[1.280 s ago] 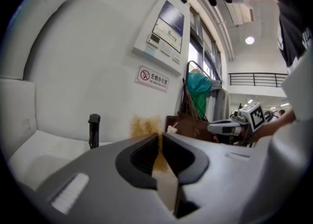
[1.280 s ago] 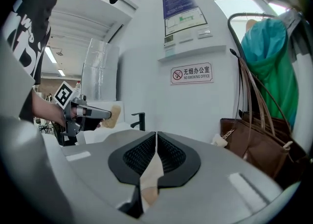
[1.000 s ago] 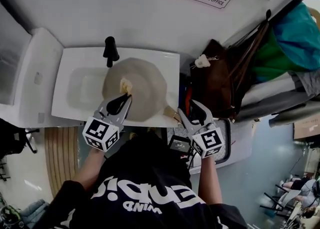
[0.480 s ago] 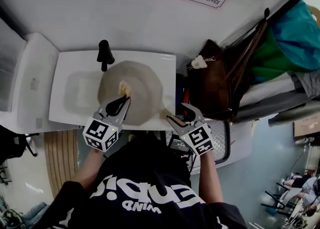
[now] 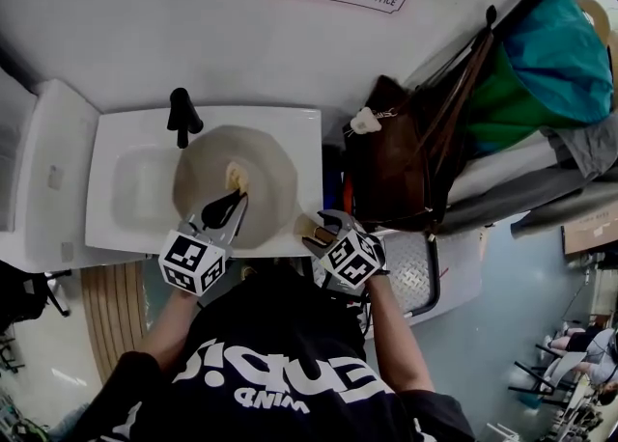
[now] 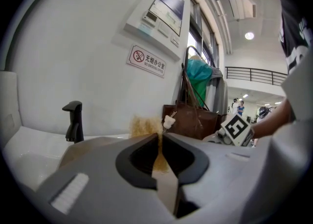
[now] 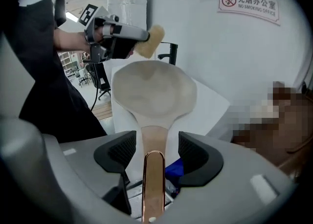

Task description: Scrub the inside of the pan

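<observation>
A beige pan lies in the white sink, its handle pointing right over the rim. My left gripper is shut on a yellowish scrubbing sponge, which hangs over the inside of the pan. In the right gripper view the sponge is raised above the far rim. My right gripper is open. The handle with its copper-coloured end runs between its jaws, and neither pad touches it.
A black tap stands at the back of the sink. A brown bag hangs just right of the sink, with teal and green cloth behind it. Something blue lies under the handle.
My right gripper has moved left to the pan handle and its jaws have opened around it. The left gripper has stayed over the pan with the sponge.
</observation>
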`<state>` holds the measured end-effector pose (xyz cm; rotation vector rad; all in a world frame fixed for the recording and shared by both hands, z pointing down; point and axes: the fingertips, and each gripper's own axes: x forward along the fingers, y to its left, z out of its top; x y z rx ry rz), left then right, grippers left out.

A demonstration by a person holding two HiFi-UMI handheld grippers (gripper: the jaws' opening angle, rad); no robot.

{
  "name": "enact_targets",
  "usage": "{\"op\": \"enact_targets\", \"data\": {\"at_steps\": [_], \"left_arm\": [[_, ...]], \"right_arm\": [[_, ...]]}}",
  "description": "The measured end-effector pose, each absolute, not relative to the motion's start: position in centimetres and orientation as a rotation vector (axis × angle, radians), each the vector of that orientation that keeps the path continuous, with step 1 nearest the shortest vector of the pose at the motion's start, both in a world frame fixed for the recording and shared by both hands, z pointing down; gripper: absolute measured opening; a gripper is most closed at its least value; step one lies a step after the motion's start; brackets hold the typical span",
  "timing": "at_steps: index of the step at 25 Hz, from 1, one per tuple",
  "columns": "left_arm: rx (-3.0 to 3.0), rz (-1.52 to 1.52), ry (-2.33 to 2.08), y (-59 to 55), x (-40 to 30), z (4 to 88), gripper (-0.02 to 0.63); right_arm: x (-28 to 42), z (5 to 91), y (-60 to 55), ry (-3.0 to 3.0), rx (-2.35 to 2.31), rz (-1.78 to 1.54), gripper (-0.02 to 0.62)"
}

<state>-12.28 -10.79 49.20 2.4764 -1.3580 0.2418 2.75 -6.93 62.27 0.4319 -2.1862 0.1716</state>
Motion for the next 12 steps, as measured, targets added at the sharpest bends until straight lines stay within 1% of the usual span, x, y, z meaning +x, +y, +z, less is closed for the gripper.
{"op": "enact_targets", "data": {"at_steps": [6,12], "left_arm": [[2.477,0.265,-1.364,-11.0,-11.9,49.2,0.025],[2.473,0.281,-1.38,-11.1,-12.3,49.2,0.025]], "right_arm": [[2.9,65.9,-6.3,-2.106,0.299,0.213,0.259],[2.6,67.7,-6.0,-2.074,0.234,0.206,0.259]]}}
